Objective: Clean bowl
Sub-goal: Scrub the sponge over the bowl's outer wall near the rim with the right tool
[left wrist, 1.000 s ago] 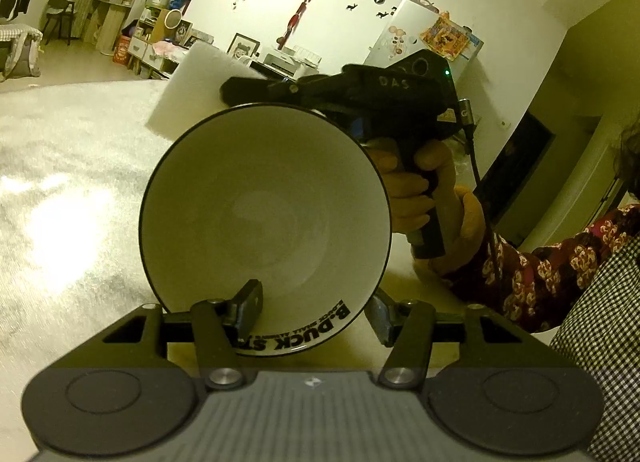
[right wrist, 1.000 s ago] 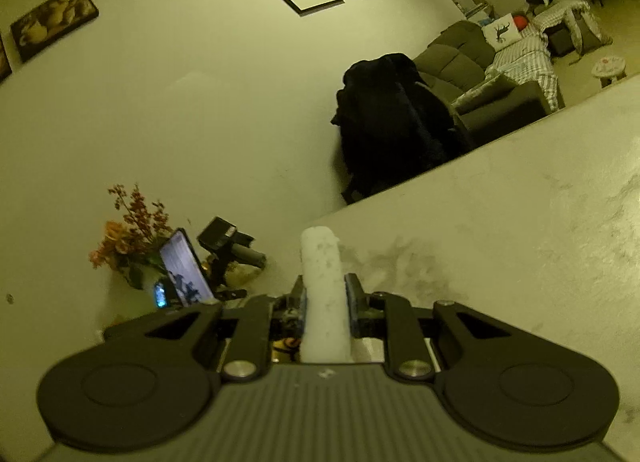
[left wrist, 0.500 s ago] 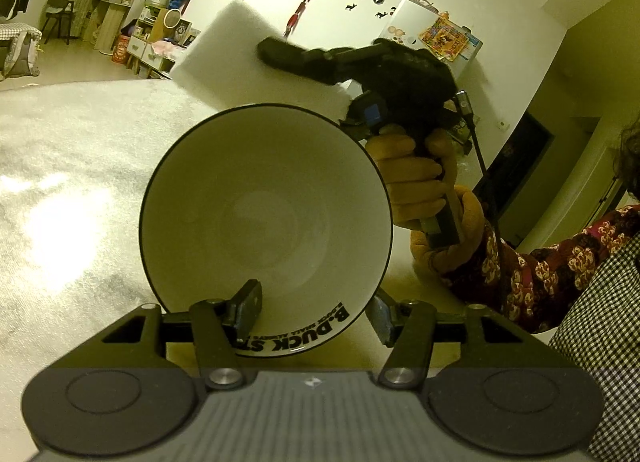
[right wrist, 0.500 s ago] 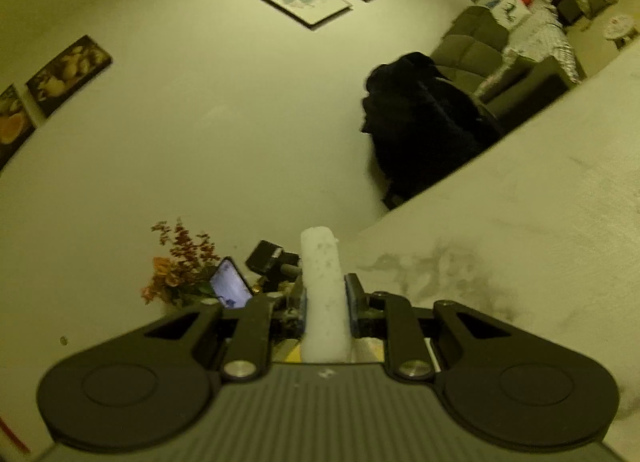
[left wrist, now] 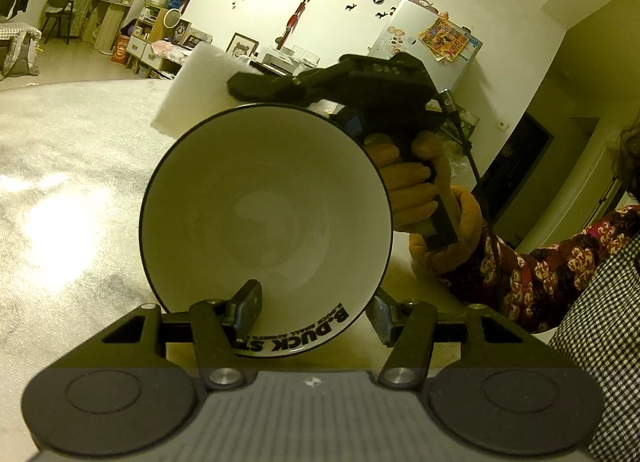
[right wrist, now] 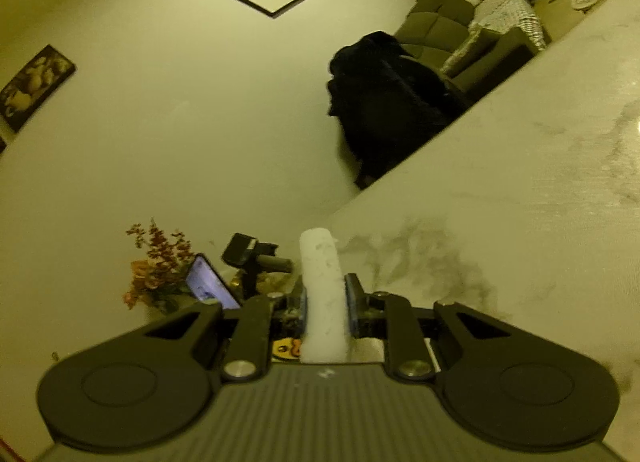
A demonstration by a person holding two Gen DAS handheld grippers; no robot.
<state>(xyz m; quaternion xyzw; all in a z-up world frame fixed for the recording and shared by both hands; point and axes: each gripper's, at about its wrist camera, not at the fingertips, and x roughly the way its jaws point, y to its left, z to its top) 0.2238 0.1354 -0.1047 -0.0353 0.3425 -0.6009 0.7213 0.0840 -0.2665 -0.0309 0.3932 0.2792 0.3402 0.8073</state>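
Observation:
A white bowl (left wrist: 264, 214) with a black rim and black lettering is held on its side above the table, its inside facing the left wrist camera. My left gripper (left wrist: 314, 310) is shut on its lower wall, one finger inside and one outside. My right gripper (left wrist: 256, 86) reaches in from the right behind the bowl's top rim, held by a hand in an orange glove. It is shut on a white sponge (left wrist: 196, 82) that sticks out past the rim to the upper left. In the right wrist view the sponge (right wrist: 322, 294) stands edge-on between the pads of the right gripper (right wrist: 324, 302).
A pale marble table (left wrist: 60, 182) lies under the bowl. A lit phone (right wrist: 210, 286), dried flowers (right wrist: 156, 266) and a small stand sit at its far edge. A dark coat (right wrist: 384, 102) hangs beyond the table. A flowered sleeve (left wrist: 540, 274) comes in from the right.
The right gripper lifted the sponge above the bowl's rim, then brought it back down behind the rim while rolling. The left gripper and the bowl stayed still.

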